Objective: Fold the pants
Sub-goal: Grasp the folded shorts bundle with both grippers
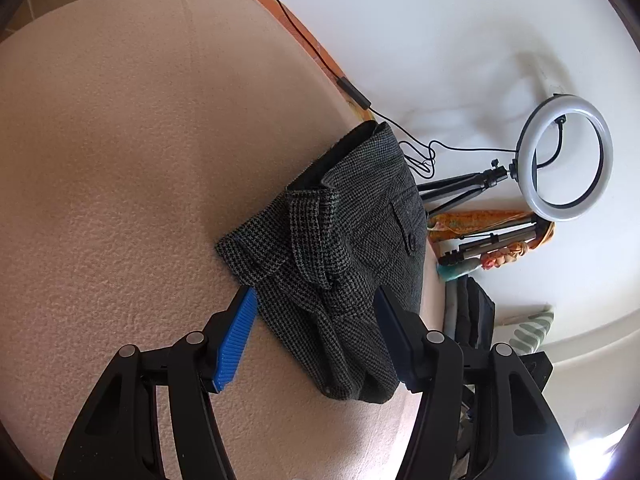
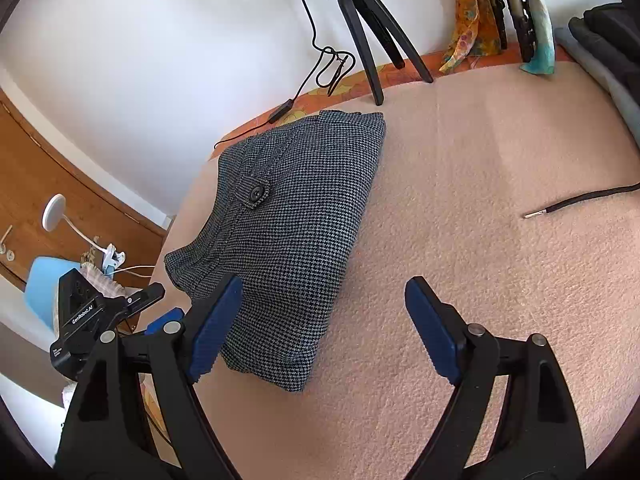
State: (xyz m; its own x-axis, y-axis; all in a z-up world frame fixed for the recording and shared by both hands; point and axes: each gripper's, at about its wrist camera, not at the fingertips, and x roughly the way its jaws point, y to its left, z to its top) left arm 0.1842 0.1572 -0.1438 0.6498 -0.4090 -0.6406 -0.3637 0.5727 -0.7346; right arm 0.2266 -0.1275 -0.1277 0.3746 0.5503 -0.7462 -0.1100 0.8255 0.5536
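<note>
Grey houndstooth pants (image 1: 344, 248) lie folded into a compact bundle on the pink blanket (image 1: 120, 160), near its edge. In the right wrist view the pants (image 2: 288, 232) show a buttoned pocket flap. My left gripper (image 1: 316, 300) is open, its blue fingers (image 1: 240, 320) straddling the near end of the bundle without clamping it. My right gripper (image 2: 324, 292) is open, its left finger (image 2: 216, 320) over the bundle's near corner and the other over bare blanket. The left gripper's body also shows in the right wrist view (image 2: 84, 312).
A ring light (image 1: 564, 160) on a black tripod (image 2: 360, 20) stands at the blanket's edge with its cable (image 2: 304, 92). Colourful cloths (image 1: 480, 220) and dark clothes (image 1: 472, 312) lie beside it. A loose black cord (image 2: 580, 200) lies on the blanket.
</note>
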